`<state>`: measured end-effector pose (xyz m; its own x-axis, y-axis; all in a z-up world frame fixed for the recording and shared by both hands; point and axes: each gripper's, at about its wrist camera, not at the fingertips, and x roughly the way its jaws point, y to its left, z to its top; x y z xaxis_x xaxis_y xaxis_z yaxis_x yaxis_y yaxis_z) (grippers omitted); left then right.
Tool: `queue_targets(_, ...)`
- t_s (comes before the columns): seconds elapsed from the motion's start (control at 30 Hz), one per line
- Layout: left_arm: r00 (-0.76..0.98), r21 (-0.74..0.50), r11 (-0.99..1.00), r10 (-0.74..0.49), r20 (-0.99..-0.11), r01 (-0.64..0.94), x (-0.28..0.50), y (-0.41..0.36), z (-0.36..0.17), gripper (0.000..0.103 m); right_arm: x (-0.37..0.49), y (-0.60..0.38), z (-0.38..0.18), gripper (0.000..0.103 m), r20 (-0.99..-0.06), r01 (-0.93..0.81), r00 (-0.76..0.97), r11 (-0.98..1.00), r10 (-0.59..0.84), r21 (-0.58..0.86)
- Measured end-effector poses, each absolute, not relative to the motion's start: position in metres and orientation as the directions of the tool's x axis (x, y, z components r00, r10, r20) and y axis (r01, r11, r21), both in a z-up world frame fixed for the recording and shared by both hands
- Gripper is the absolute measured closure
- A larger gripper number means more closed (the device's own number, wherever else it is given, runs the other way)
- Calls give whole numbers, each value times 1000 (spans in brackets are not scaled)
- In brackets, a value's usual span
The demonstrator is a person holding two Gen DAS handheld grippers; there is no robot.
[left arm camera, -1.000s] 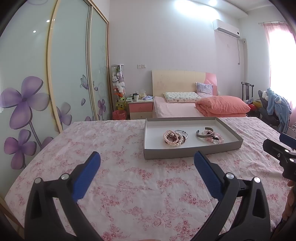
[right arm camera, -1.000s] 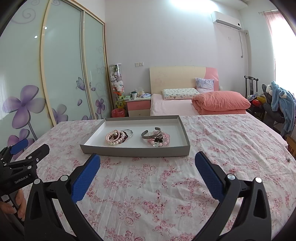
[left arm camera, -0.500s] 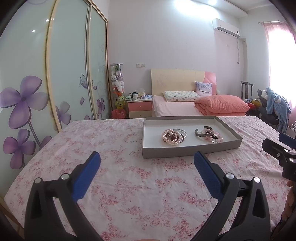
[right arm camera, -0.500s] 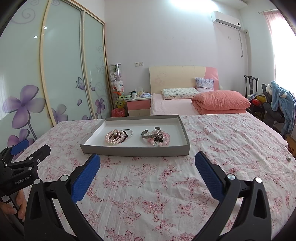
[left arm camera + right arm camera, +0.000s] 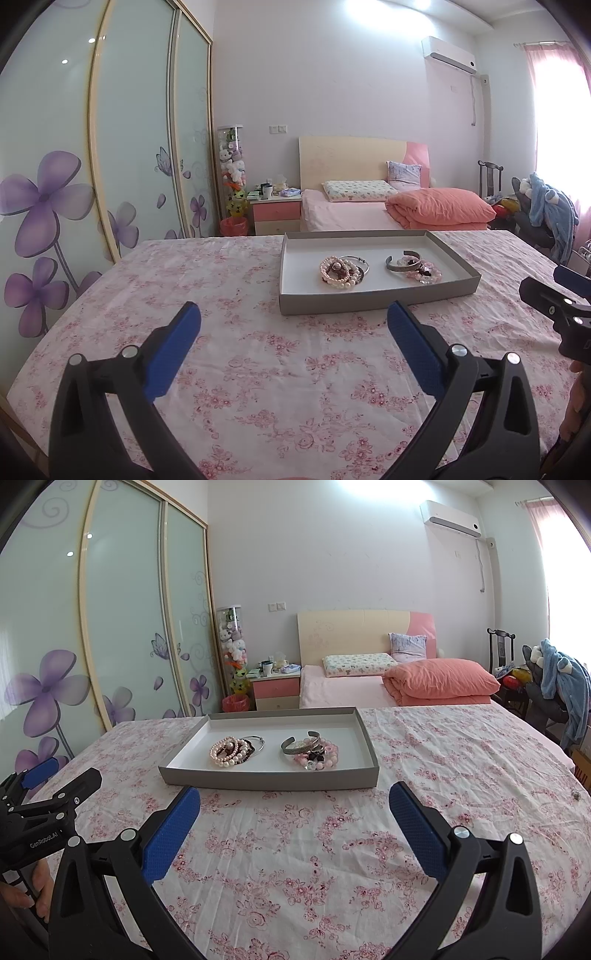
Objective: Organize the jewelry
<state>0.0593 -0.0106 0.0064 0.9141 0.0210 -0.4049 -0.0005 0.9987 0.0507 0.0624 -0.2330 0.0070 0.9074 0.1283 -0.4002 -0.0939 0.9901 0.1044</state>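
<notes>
Little has moved: both views have only crept a touch nearer the tray (image 5: 376, 299), which sits as it did on the flowered cloth (image 5: 258, 369). It holds two heaps kept apart, likely sorted already: pearl strands (image 5: 231, 751) to the left, a metal cuff (image 5: 301, 744) on pink beads (image 5: 319, 758) to the right. Left gripper (image 5: 293, 345) and right gripper (image 5: 294, 825) hover short of it, jaws spread wide and empty, probably poised to reach in.
</notes>
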Motion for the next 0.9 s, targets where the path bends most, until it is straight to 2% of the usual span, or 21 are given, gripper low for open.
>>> queue_targets(0.9, 914, 41, 999, 16, -406, 1, 60, -11, 11, 4, 61, -233, 3, 2, -402, -91, 907, 990, 128, 109)
